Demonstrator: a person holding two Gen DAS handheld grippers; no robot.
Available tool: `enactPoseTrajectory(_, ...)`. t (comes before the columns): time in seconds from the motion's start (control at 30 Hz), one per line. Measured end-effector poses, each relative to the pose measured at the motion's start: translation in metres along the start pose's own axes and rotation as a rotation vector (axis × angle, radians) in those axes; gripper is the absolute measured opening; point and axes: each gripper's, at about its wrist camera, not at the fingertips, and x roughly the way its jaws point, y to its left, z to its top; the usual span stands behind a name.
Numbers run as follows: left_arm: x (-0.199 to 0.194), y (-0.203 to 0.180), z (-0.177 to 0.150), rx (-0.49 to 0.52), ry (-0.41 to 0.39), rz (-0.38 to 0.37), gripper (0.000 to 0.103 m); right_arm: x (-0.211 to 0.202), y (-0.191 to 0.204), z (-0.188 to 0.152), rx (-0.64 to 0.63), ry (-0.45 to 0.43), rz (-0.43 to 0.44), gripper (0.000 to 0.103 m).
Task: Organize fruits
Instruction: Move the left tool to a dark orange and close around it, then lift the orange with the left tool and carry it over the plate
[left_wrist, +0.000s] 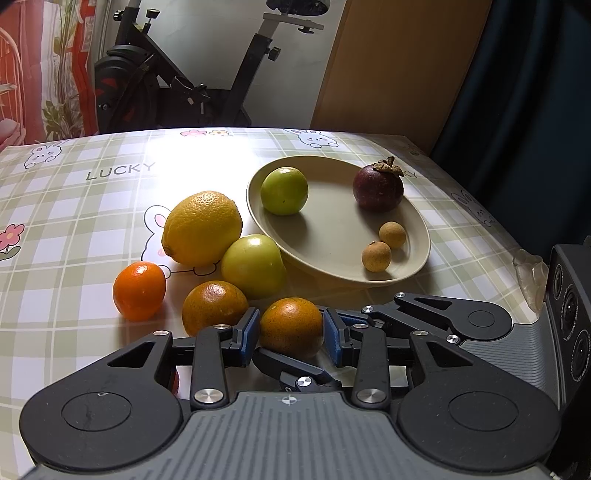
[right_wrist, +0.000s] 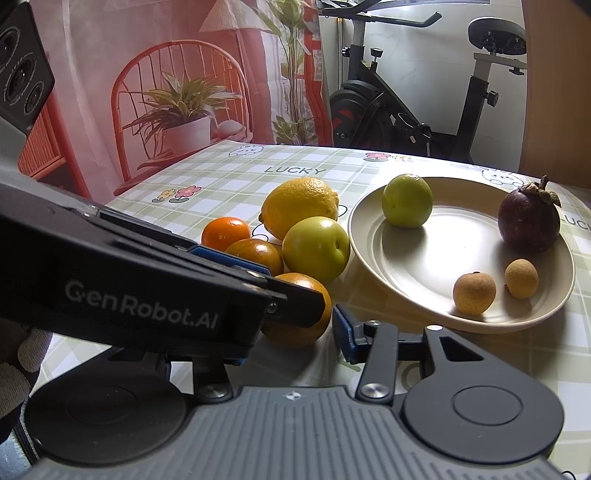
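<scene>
On the plate (left_wrist: 421, 236) four fruits lie already; five wait on the table (left_wrist: 92, 229). Left gripper (left_wrist: 291, 330) jaws pinch a mottled orange (left_wrist: 291, 326); right gripper (right_wrist: 295, 332) jaws stand spread.

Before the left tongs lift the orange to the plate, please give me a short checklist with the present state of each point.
1. Pads on both sides of the speckled orange: ok; left tongs flank it.
2. Firm contact: cannot tell.
3. Free space on the plate: ok; middle bare.
4. Plate contents out of the way: ok; green fruit, mangosteen, two longans sit near the rim.
5. Neighbouring orange apart: not ok; very close.
6. Right tongs out of the way: not ok; close by.
</scene>
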Motion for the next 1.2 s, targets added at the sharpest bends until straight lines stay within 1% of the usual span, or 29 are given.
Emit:
enactPoseTrajectory(0.7,0.001,0.001,-0.005,-0.013,-0.005,-0.009,0.042,-0.003,-0.002,-0.002,0.029,-0.009,0.015,0.048)
enactPoseTrajectory(1.0,0.0,0.002,-0.006,-0.031,-0.005,-0.012,0.042,-0.003,0.002,-0.002,0.009,-0.001,-0.016,0.049)
enactPoseTrajectory(1.03,0.0,0.002,-0.006,-0.035,-0.005,-0.013,0.042,-0.004,0.003,-0.002,0.01,-0.001,-0.017,0.046)
enactPoseTrajectory(1.13,-0.001,0.001,-0.005,-0.044,0.003,-0.023,0.041,-0.008,0.009,-0.004,0.013,-0.01,-0.041,0.045)
enactPoseTrajectory(1.2,-0.005,-0.002,-0.004,-0.033,-0.007,-0.032,0.041,-0.013,0.009,-0.004,0.027,-0.022,-0.043,0.045)
